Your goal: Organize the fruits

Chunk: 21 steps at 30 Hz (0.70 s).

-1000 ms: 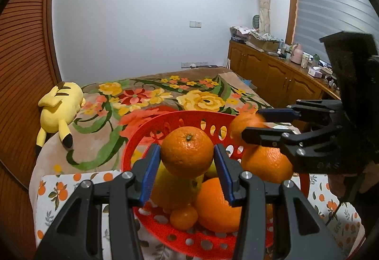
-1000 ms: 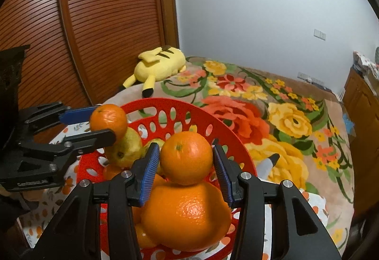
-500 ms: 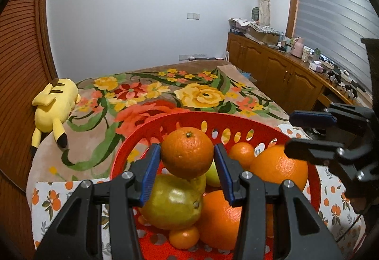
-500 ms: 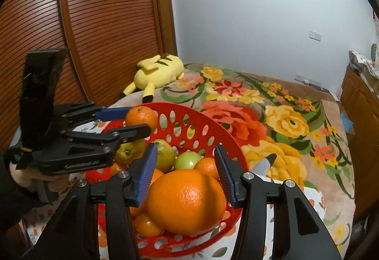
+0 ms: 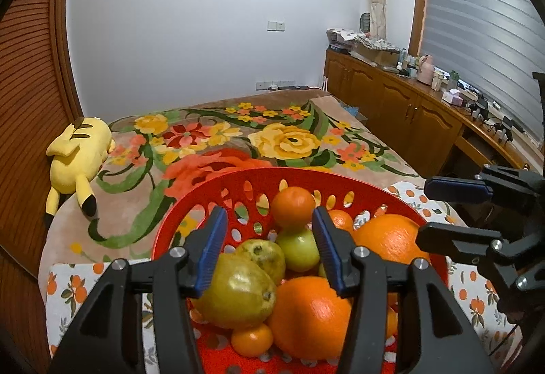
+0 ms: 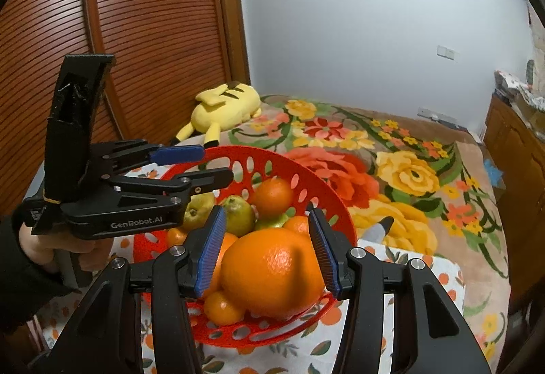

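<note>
A red perforated basket [image 5: 245, 179] [image 6: 327, 196] on a fruit-print cloth holds several oranges, tangerines, pears and green fruits. A small tangerine [image 5: 293, 206] [image 6: 272, 197] rests on top of the pile at the back. A large orange [image 6: 272, 271] [image 5: 391, 237] lies at the near right. My left gripper [image 5: 269, 248] [image 6: 204, 166] is open and empty, just above the fruit at the basket's left side. My right gripper [image 6: 265, 254] [image 5: 439, 213] is open and empty, its jaws on either side of the large orange without touching it.
The cloth-covered table [image 6: 425, 265] stands before a bed with a floral blanket [image 5: 238, 135]. A yellow plush toy [image 5: 78, 155] lies on the bed's left. Wooden cabinets [image 5: 391, 104] with clutter run along the right wall. A slatted wooden door [image 6: 136, 33] is at the left.
Both grippers let go of their tangerines into the basket, opened and drew back. The left one released last; its tangerine now sits on top of the pile.
</note>
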Available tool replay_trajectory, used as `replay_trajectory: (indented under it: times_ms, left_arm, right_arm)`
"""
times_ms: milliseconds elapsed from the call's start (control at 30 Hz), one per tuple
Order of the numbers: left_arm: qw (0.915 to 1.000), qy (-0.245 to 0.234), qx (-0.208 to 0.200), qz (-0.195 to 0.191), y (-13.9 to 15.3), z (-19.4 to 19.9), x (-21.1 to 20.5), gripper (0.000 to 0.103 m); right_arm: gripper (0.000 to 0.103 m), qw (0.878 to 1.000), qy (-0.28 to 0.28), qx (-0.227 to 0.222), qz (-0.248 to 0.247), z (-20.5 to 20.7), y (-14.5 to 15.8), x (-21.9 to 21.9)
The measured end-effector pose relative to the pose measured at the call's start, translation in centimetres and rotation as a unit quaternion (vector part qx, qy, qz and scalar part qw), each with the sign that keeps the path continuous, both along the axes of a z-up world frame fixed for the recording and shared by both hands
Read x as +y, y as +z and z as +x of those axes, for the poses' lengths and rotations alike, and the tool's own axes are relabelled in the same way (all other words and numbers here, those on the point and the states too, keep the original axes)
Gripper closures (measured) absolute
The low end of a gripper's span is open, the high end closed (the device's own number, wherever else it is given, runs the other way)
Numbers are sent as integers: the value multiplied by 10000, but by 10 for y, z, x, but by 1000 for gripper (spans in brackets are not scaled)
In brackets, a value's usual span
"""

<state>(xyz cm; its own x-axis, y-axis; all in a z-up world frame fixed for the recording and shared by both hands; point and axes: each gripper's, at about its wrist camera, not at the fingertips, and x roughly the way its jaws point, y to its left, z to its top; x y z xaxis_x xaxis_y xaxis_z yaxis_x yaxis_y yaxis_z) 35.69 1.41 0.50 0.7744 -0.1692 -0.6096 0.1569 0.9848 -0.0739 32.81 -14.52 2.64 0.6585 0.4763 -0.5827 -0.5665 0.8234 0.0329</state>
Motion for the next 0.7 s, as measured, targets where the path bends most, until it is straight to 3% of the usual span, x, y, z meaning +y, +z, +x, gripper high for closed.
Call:
replay_trajectory:
  times_ms: [700]
  left_arm:
    - [9986, -3, -517, -61, 26, -131, -13, 39]
  right_arm:
    - [49, 9983, -425, -347, 204, -99, 2, -9]
